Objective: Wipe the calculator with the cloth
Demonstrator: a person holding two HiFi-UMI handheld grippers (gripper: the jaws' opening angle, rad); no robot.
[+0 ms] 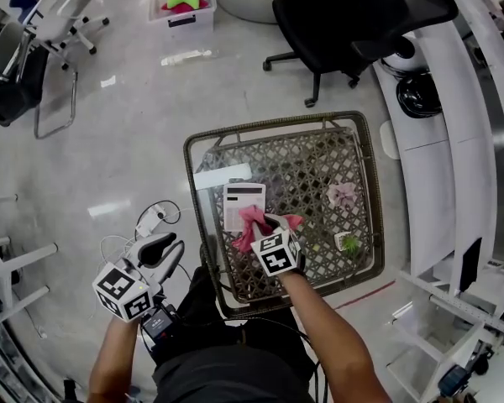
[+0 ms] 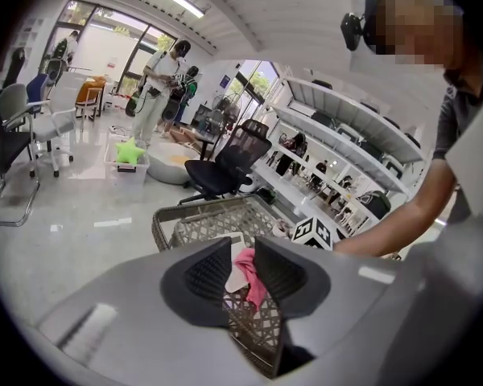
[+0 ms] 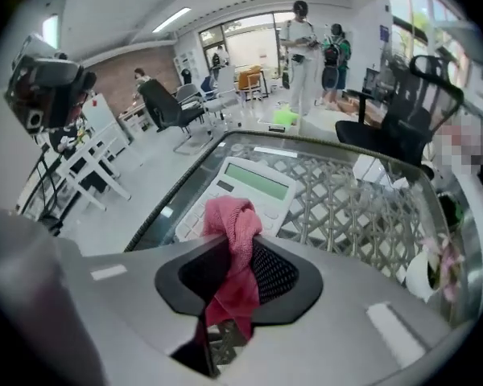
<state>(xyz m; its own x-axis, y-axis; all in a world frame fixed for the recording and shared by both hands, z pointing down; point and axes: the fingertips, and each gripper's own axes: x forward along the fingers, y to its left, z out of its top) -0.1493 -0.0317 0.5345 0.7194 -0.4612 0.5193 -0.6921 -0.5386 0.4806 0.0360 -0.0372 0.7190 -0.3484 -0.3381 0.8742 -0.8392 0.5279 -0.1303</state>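
Right gripper [image 3: 233, 273], clamping a crumpled pink cloth [image 3: 235, 225], bears on the white plastic calculator [image 3: 256, 185], wiping apparently unfinished; left gripper [image 2: 241, 277] hangs empty, jaws apart

Your grey two-jaw right gripper [image 1: 260, 225] with the marker cube points steeply down at the end of your outstretched bare right forearm [image 1: 328, 330], and its jaws are clamped on a crumpled pink cloth [image 3: 233, 223]. Your matching left gripper [image 1: 170, 242] sits lower, out to your left, tilted slightly down, jaws a bit apart with nothing between them.
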